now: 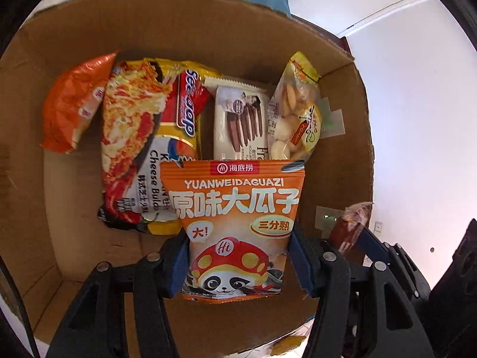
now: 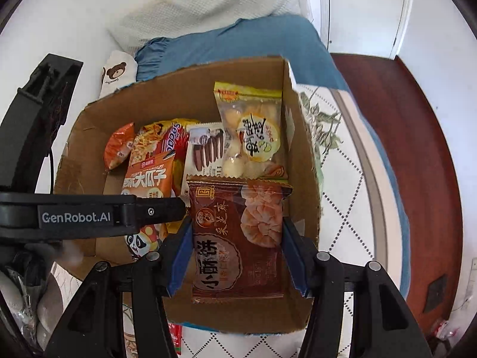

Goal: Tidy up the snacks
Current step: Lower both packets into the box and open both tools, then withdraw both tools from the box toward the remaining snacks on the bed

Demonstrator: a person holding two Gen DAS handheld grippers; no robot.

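Observation:
My left gripper is shut on an orange sunflower-seed packet and holds it upright inside a cardboard box. The packet also shows in the right wrist view. My right gripper is shut on a brown pastry packet over the box's right front part; its tip shows in the left wrist view. Standing in the box are an orange bag, a noodle pack, a wafer pack and a clear bag of small cakes.
The box sits on a quilted white bedspread. A blue pillow and a white blanket lie behind it. A dark wood floor is at the right. The left gripper's body crosses the right wrist view.

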